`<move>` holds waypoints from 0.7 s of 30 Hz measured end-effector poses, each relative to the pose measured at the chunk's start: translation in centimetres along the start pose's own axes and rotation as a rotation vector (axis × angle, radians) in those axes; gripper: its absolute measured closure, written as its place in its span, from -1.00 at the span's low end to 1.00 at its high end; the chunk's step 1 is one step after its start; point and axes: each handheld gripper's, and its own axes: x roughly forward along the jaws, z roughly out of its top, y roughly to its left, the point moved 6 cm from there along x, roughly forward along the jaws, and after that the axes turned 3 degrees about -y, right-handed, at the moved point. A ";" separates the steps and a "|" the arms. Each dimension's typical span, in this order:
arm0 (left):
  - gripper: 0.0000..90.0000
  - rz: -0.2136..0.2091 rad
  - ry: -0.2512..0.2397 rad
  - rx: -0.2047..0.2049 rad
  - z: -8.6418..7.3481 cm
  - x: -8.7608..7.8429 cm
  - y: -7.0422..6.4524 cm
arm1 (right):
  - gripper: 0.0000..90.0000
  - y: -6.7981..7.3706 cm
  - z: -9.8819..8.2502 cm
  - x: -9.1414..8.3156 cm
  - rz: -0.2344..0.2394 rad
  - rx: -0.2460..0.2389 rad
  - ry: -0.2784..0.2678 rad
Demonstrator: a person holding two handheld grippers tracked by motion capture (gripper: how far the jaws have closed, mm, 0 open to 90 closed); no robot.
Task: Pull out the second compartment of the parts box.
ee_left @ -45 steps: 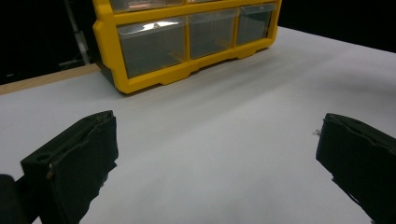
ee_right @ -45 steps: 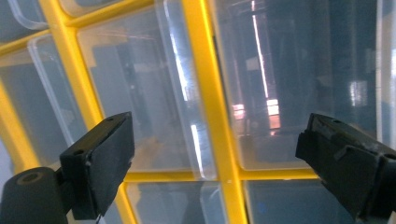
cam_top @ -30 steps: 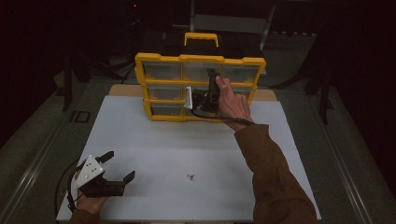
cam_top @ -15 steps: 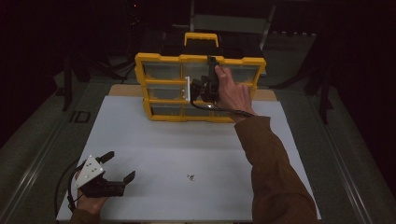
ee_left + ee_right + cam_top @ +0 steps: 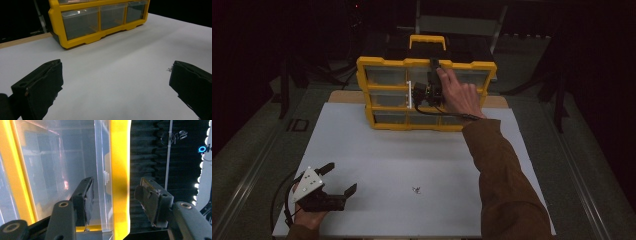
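A yellow organizer point(image 5: 382, 62) with clear drawers stands upright at the back of the white table. My right gripper point(image 5: 430, 89) is held against its top middle drawer. In the right gripper view the jaws straddle a clear drawer front point(image 5: 100, 170) and the yellow frame bar point(image 5: 120, 170). The right gripper point(image 5: 116, 182) has just been closing; one pad lies by the clear plastic, while a gap is left between the other pad and the yellow bar. My left gripper point(image 5: 341, 177) rests open near the front left of the table, nothing between its jaws point(image 5: 116, 65).
A tiny dark piece point(image 5: 416, 189) lies on the white tabletop point(image 5: 412, 155) near the front middle, just beside my left gripper's far jaw point(image 5: 170, 68). The organizer's lower drawers point(image 5: 82, 22) face the left gripper. Dark surroundings and stands ring the table.
The right hand has shifted slightly up the organizer's front toward its top edge, and its jaws have drawn closer together. The left gripper has stayed put.
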 end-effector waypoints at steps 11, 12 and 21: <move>-1.00 0.001 0.004 -0.001 0.0 0.0 0.0 | 0.23 0.3 0.2 -0.1 -0.042 -0.049 -0.015; -1.00 0.001 0.003 -0.002 0.0 0.0 0.0 | 0.23 0.3 0.2 -0.1 -0.046 -0.051 -0.018; -1.00 0.001 0.003 -0.003 -0.1 0.0 0.1 | 0.29 0.3 0.1 -0.4 -0.037 -0.060 -0.029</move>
